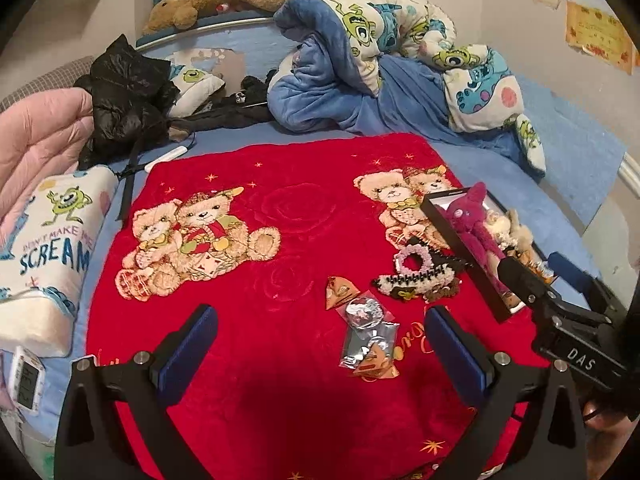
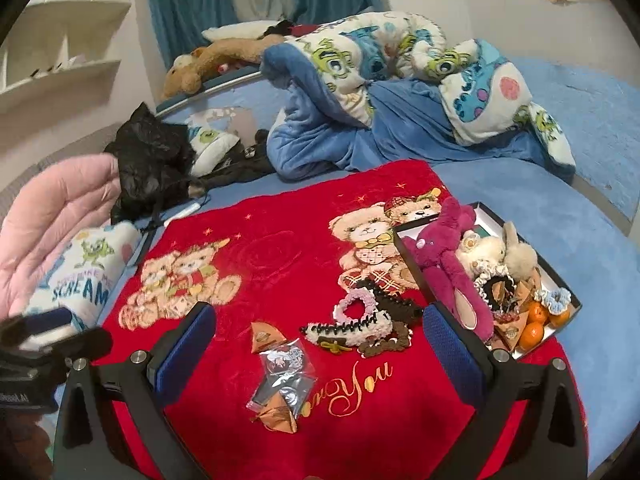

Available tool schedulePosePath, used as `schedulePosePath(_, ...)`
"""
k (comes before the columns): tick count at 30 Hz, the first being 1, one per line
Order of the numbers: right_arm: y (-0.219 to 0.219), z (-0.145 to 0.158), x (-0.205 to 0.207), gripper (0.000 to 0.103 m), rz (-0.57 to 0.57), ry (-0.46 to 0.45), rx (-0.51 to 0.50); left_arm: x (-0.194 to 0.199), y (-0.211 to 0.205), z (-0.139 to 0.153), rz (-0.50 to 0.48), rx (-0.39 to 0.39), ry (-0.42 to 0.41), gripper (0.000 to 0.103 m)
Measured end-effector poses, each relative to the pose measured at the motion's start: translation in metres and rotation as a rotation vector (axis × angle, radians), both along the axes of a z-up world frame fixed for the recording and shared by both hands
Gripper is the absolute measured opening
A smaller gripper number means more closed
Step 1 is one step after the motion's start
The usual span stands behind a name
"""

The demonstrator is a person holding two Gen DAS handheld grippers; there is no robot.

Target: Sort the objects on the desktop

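On a red bear blanket (image 1: 248, 216) lie hair clips and scrunchies (image 1: 420, 276) (image 2: 360, 320), a brown triangular packet (image 1: 340, 292) (image 2: 266, 336) and clear bags of badges (image 1: 368, 332) (image 2: 280, 384). A black box (image 2: 408, 248) at the right holds a magenta plush (image 2: 448, 264) (image 1: 472, 224), a cream plush rabbit (image 2: 508, 252), scrunchies and oranges (image 2: 536, 324). My left gripper (image 1: 320, 344) is open and empty over the blanket's near part. My right gripper (image 2: 320, 344) is open and empty, just short of the loose items; it shows in the left wrist view (image 1: 560, 304) beside the box.
A rumpled blue monster quilt (image 1: 400, 60) lies behind the blanket. A black jacket (image 1: 124, 96), a pink quilt (image 1: 36, 140) and a "SCREAM" pillow (image 1: 52, 248) sit at the left. A small white clock (image 1: 26, 380) lies at the near left.
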State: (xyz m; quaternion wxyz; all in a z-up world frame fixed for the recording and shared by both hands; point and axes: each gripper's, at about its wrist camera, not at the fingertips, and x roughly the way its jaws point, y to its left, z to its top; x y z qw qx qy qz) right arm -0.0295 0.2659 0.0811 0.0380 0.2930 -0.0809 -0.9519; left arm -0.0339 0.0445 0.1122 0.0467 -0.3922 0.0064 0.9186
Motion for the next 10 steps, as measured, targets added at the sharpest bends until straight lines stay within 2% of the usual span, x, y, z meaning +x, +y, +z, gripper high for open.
schedulePosePath(3,-0.0055,0.0005,0.0008,0.103,0.019,0.009,0.024,0.0003,0.0006,0.0028,0.007,-0.014,0.007,0.103)
schedulePosePath(6,-0.0069,0.0000,-0.0009,0.103,0.034,0.005,0.008,0.0006,-0.0010,0.0052,-0.004,0.015,0.005,0.103)
schedulePosePath(10,-0.0085,-0.0018,-0.0035,0.103,0.048,-0.004,-0.011,0.0015,0.0005,0.0068,-0.009,0.014,0.011,0.103)
